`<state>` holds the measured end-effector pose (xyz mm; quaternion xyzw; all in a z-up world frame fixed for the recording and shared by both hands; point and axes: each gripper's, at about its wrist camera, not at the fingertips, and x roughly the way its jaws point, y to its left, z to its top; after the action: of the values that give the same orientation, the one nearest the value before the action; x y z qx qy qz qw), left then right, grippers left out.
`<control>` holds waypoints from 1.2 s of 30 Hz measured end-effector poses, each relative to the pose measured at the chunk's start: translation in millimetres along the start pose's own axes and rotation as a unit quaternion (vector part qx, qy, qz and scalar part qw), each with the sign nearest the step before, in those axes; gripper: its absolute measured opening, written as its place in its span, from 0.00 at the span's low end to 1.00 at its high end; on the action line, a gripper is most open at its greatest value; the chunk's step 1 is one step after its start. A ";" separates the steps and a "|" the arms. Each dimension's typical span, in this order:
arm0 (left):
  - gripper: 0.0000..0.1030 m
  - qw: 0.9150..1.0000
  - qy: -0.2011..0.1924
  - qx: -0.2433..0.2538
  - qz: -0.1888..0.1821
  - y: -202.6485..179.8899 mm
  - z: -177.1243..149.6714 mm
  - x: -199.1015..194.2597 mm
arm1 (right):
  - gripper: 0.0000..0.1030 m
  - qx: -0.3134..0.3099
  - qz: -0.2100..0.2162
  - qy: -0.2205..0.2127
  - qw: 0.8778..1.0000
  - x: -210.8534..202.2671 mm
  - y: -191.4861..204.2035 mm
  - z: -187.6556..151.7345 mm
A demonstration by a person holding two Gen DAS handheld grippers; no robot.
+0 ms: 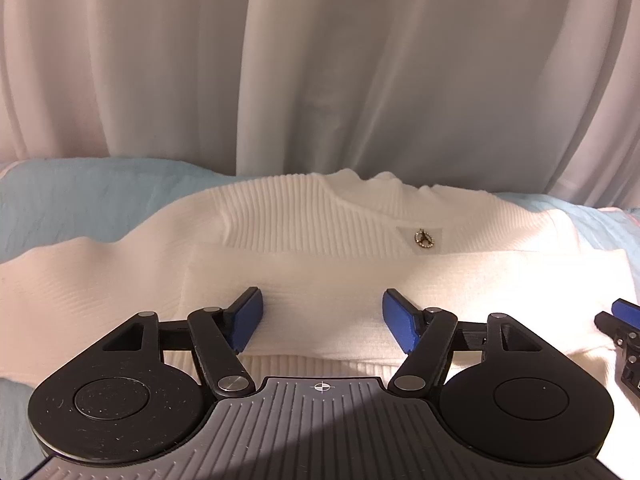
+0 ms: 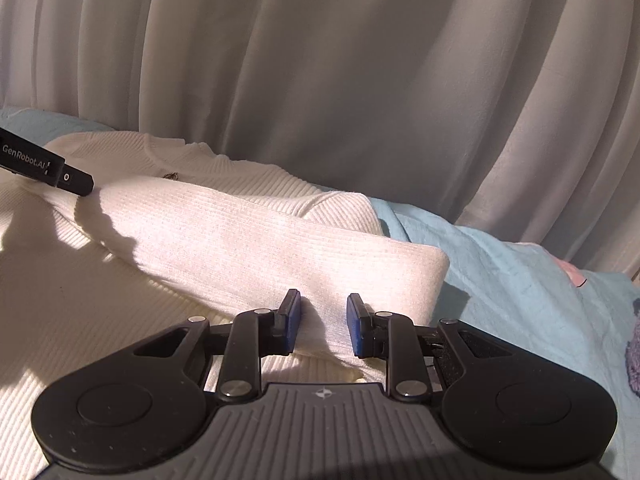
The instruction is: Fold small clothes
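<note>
A white ribbed knit sweater (image 1: 320,216) lies flat on a bed covered with a light blue sheet (image 1: 80,200), and it fills the middle of both views. Its collar is at the upper centre of the left wrist view, with a small metal charm (image 1: 424,237) just below it. One long white sleeve (image 1: 400,280) is already folded across the chest and makes a broad band from the lower centre toward the right of the frame. In the right wrist view the same band runs from the upper left down to its cuff end at the centre right. Behind the bed hangs a pale pleated curtain (image 2: 360,80).

The left gripper (image 1: 320,322) has its blue pads spread wide, with the sleeve band between them, and it holds nothing. The right gripper (image 2: 323,324) is also open but narrower, with its pads at both sides of the lower edge of the band near the cuff. I cannot tell if the pads touch the cloth.

I judge that both grippers stand along the near edge of the sleeve to pinch it or to press it flat, so the fold stays straight. The other sleeve, at the left of the left wrist view, is not yet folded.
</note>
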<state>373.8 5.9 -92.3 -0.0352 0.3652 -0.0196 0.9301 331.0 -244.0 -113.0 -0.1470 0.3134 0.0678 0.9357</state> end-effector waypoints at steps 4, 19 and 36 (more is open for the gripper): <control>0.75 1.000 0.001 -0.001 0.003 4.7 -2.0 -2.0 | 0.22 -0.024 -0.007 0.005 1.000 0.8 3.4 2.6; 0.96 0.997 0.008 -0.079 0.006 38.4 -12.2 -15.6 | 0.22 -0.101 -0.037 0.006 0.994 2.7 19.9 4.4; 0.67 0.853 -0.087 -0.499 0.130 335.2 -82.6 -150.6 | 0.22 0.337 0.089 0.068 0.935 -73.2 -10.3 -8.3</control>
<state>210.8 345.1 -77.3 -0.4479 0.2449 0.2898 0.8096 270.5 -258.9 -72.5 0.2009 0.3926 0.0317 0.8970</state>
